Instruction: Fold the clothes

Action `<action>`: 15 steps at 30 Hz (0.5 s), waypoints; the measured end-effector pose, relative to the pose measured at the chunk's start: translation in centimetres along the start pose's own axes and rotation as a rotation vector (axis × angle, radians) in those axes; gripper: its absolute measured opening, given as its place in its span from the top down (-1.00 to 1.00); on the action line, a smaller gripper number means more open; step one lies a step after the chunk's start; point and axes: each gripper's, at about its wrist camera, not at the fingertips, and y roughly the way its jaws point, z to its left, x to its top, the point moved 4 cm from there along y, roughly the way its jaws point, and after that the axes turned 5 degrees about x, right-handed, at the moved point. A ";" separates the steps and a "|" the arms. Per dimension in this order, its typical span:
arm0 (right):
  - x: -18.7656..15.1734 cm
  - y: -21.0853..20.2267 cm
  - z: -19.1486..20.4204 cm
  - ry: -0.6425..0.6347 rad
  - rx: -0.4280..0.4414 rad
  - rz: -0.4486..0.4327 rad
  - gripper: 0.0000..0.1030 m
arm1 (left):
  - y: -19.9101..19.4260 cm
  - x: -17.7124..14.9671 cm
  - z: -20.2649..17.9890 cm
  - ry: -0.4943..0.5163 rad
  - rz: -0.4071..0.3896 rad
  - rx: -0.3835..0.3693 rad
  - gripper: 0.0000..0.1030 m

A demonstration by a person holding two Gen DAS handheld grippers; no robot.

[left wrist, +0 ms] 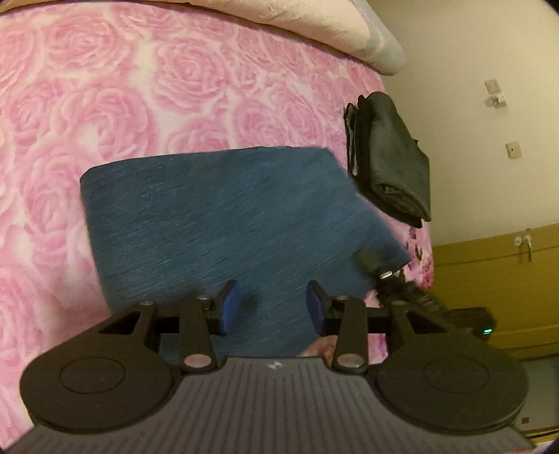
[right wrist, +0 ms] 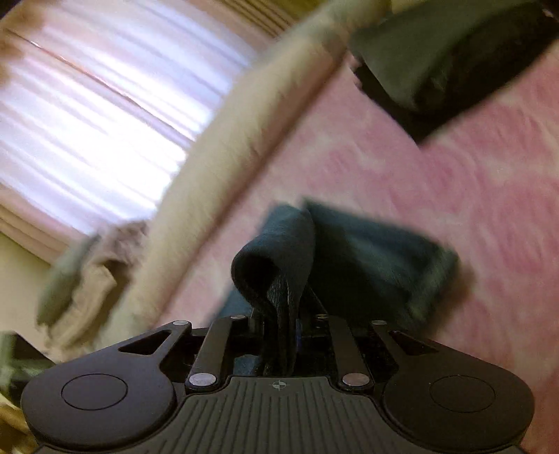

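Garment: blue cloth (left wrist: 223, 223), heathered knit with fine dark streaks, folded to a flat rough rectangle, centre of left wrist frame, lying on bed (left wrist: 104, 104).
Gathered edge: thick rolled bunch of same cloth (right wrist: 279, 251), soft and rounded, lower centre of right wrist frame; blurred.
Left tool (left wrist: 273, 307): released, blue pads apart, nothing between, lower centre above cloth.
Right tool (right wrist: 284, 324): clenched, grasping blue cloth bunch.
Bed cover: pink, plush, raised rose pattern.
Dark stack (left wrist: 391, 157): black folded clothes, smooth, blocky, right of frame near bed edge.
Quilt (left wrist: 314, 24): pale, puffy, upper edge.
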 end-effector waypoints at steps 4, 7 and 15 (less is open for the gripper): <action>0.8 1.2 -3.4 0.078 -0.057 0.068 0.70 | 1.4 0.1 -0.5 0.023 0.015 0.029 0.31; 0.8 1.1 -5.4 0.112 -0.103 0.081 0.43 | 1.6 0.0 -0.3 0.029 0.007 0.053 0.30; 0.1 -1.9 -3.9 0.060 -0.271 -0.003 -0.49 | -1.0 -3.3 4.7 -0.016 -0.074 0.186 0.27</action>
